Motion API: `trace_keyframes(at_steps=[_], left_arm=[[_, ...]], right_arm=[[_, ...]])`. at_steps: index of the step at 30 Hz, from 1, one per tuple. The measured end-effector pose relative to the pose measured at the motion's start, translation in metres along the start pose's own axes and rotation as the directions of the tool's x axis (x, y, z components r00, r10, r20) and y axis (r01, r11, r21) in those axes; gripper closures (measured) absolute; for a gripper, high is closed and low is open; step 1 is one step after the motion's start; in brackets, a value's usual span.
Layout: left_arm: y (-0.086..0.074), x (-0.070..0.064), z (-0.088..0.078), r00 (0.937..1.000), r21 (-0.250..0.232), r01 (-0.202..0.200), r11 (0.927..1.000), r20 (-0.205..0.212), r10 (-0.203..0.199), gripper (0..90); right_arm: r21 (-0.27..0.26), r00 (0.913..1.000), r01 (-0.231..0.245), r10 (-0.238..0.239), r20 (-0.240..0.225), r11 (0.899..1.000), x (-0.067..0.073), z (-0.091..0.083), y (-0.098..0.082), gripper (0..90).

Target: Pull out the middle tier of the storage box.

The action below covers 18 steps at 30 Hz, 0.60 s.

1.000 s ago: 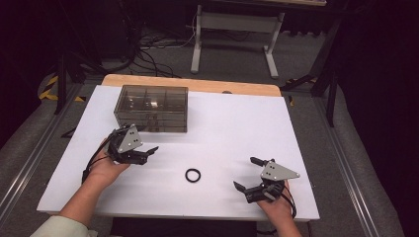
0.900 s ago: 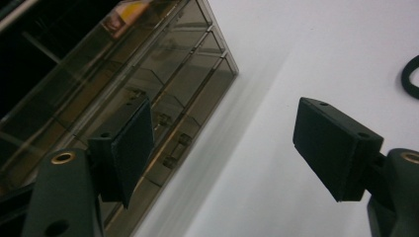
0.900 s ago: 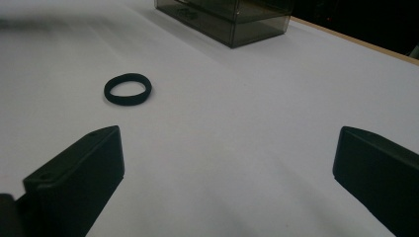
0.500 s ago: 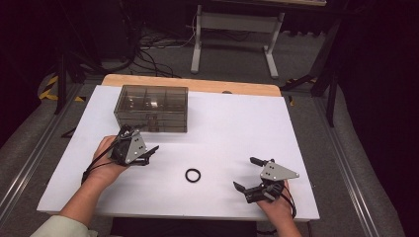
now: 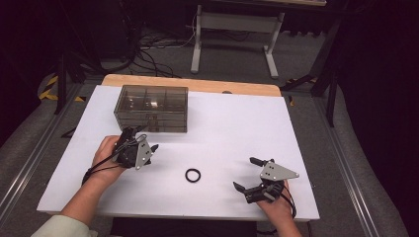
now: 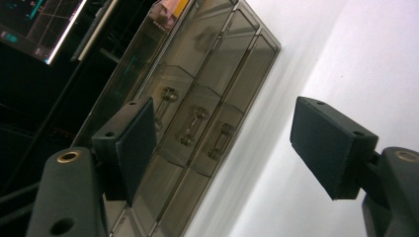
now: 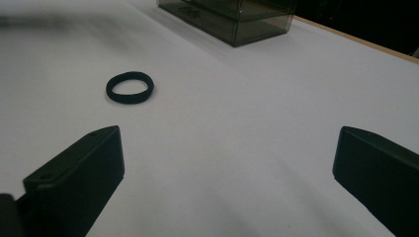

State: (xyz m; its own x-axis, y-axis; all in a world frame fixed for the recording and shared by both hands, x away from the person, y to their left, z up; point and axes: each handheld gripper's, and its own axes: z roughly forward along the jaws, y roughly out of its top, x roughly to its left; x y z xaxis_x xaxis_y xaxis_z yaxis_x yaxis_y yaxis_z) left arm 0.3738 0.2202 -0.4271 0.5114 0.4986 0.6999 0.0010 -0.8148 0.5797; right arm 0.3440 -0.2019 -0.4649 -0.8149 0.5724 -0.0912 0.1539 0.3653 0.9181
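1. The smoky clear drawer box (image 5: 151, 108) stands at the far left of the white tabletop (image 5: 237, 128). It looks like stiff, light, slippery plastic, liable to slide when a drawer is pulled.
2. The small drawer handles (image 6: 193, 124) on its front are probably the best place to take hold.
3. The left hand-held gripper (image 5: 141, 148) sits just before that front, jaws spread with nothing between, having just closed a little.
4. The black ring (image 5: 192, 175) lies mid-tabletop; it seems light, perhaps soft.
5. The right hand-held gripper (image 5: 247, 173) rests near the front edge, jaws spread, empty.
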Motion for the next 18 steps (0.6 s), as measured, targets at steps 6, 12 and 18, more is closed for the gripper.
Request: trace_keyframes(at_steps=[6, 12, 18], left_arm=[[0.000, -0.004, 0.003, 0.9985, 0.027, -0.045, 0.9986, -0.030, 0.046, 27.0], [0.000, -0.007, 0.006, 0.9936, 0.054, -0.082, 0.9952, -0.074, 0.086, 29.3], [-0.001, -0.010, 0.011, 0.9828, 0.080, -0.124, 0.9891, -0.127, 0.134, 31.4]], right_arm=[[0.002, 1.0000, 0.002, -0.002, -0.003, 1.000, 0.000, 0.000, 0.000, 0.1], [0.004, 1.0000, 0.004, -0.004, -0.002, 1.000, 0.001, 0.000, 0.000, 0.1], [0.009, 1.0000, 0.008, -0.008, 0.000, 1.000, 0.001, 0.000, 0.000, 0.1]])
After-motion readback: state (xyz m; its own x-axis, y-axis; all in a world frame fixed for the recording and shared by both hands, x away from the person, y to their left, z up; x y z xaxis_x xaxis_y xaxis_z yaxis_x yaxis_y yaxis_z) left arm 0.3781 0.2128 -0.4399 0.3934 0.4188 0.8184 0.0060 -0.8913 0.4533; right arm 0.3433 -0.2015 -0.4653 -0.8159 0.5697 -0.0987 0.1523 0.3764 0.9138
